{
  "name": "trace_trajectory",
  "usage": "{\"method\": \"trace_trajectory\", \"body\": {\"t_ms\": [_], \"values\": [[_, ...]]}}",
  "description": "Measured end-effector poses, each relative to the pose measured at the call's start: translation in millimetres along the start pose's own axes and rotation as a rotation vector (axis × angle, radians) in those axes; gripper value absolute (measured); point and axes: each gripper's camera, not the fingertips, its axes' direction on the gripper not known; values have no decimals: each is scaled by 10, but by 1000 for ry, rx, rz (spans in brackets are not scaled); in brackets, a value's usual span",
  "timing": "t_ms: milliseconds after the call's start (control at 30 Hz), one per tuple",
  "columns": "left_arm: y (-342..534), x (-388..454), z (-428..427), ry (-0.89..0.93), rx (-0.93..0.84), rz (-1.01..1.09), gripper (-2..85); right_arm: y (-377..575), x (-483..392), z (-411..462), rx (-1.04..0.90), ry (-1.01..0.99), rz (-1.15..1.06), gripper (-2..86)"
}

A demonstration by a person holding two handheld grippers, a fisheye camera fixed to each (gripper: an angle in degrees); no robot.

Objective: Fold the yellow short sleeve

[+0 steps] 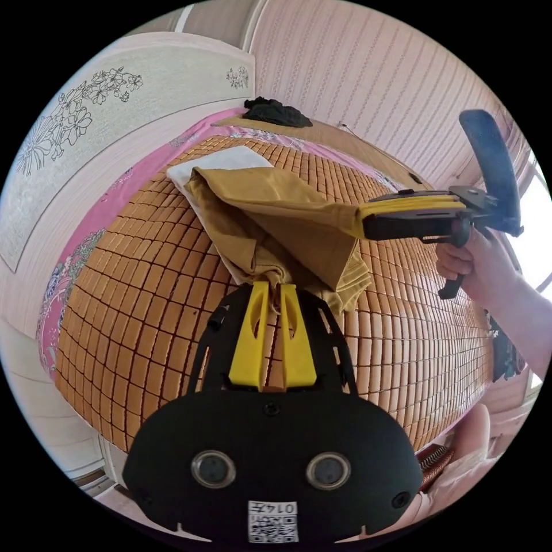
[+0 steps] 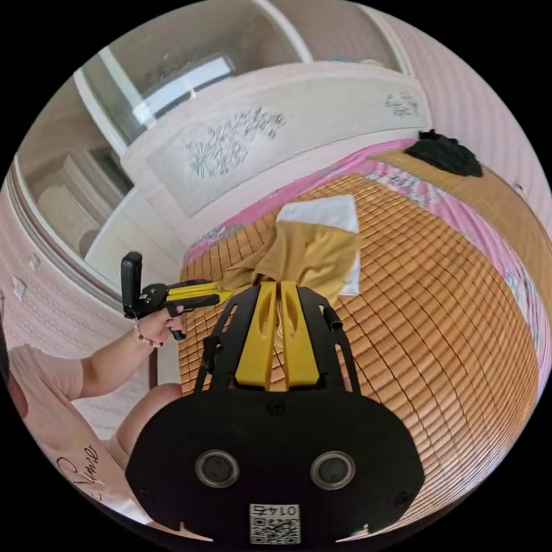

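The yellow short-sleeve shirt (image 1: 270,213) hangs bunched above the bamboo mat (image 1: 172,299), lifted at two edges. In the left gripper view my left gripper (image 1: 273,286) is shut on a gathered fold of it. My right gripper (image 1: 363,223), held by a hand, comes in from the right and pinches another edge. In the right gripper view my right gripper (image 2: 280,286) is shut on the shirt (image 2: 310,253), and the left gripper (image 2: 225,295) clamps the cloth at the left. The shirt's far end rests on a white folded cloth (image 2: 322,211).
The white cloth (image 1: 221,161) lies on the mat near the headboard (image 1: 86,155). A black garment (image 1: 276,112) sits at the bed's far corner, also seen as a dark heap (image 2: 445,152). Pink floral sheet (image 1: 75,253) borders the mat. A person's arm (image 2: 109,356) is at the left.
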Motion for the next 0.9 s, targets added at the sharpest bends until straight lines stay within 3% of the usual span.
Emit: {"method": "trace_trajectory", "body": {"t_ms": [200, 433, 600, 733, 800, 900], "values": [[426, 175, -1070, 237, 159, 48, -4, 1581, 198, -1747, 166, 62, 237, 4], [1327, 987, -2094, 450, 199, 27, -8, 3610, -495, -3219, 227, 170, 459, 4], [993, 1528, -2208, 459, 119, 128, -7, 3920, -688, -4154, 445, 181, 483, 5], [399, 2018, -2733, 486, 251, 183, -1, 4040, -964, -4914, 679, 237, 423, 5], [266, 2216, -2962, 493, 293, 195, 4, 4201, -1001, -5043, 708, 237, 439, 5], [242, 2505, -2917, 489, 201, 236, 9, 4599, -907, -4880, 604, 282, 548, 6]]}}
